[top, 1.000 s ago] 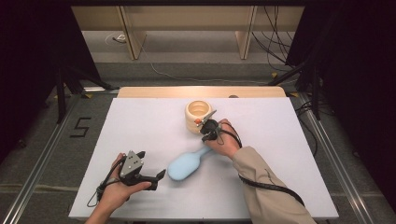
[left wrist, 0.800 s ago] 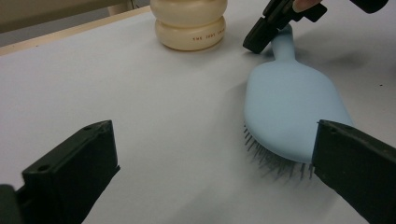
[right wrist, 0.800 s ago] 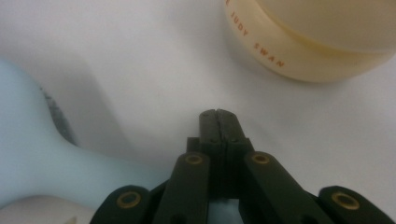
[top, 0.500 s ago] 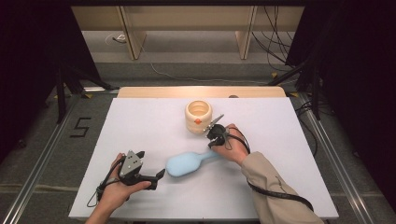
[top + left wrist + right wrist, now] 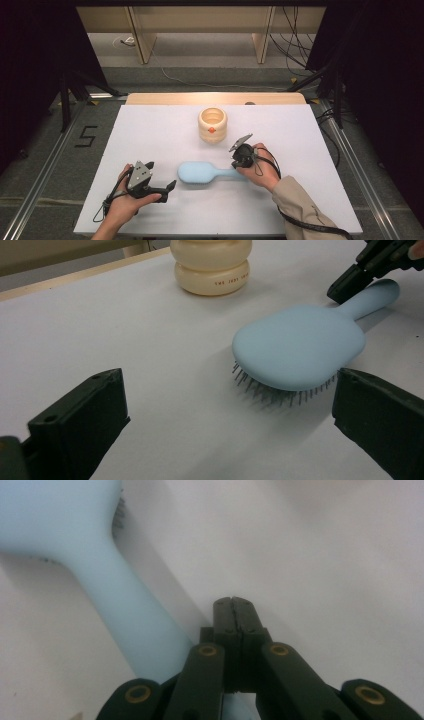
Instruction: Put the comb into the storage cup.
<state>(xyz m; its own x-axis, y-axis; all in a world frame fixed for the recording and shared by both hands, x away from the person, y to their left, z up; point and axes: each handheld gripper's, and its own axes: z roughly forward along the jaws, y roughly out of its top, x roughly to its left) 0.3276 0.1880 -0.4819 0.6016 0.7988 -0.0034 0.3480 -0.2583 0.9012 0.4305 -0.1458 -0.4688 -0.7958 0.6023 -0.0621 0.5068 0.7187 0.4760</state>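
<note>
1. Your right gripper (image 5: 239, 161) sits just beside the handle of the light blue hairbrush (image 5: 202, 173), and in the right gripper view (image 5: 233, 605) its jaws are clenched together on nothing. Come down on the handle like that and you only nudge or roll it, so I judge you must spread the jaws first.

2. The hairbrush lies bristles-down near the middle of the white table (image 5: 150, 130), its handle pointing to 3 o'clock in the high view. A sideways bump on that handle would likely pivot the head toward your left gripper (image 5: 167, 189).

3. Your left gripper rests at about 8 o'clock from the brush head, jaws released and wide apart, as its own view (image 5: 230, 430) shows. The brush head (image 5: 299, 347) lies just ahead of the jaw on the right; a careless push forward could shove the brush rather than straddle it.

4. The cream jar (image 5: 212, 125) stands at 12 o'clock from the brush, well apart from it. A lift that swings the handle away from you might tip it.

5. The metal bristles may snag on the table surface if you drag instead of lifting.
</note>
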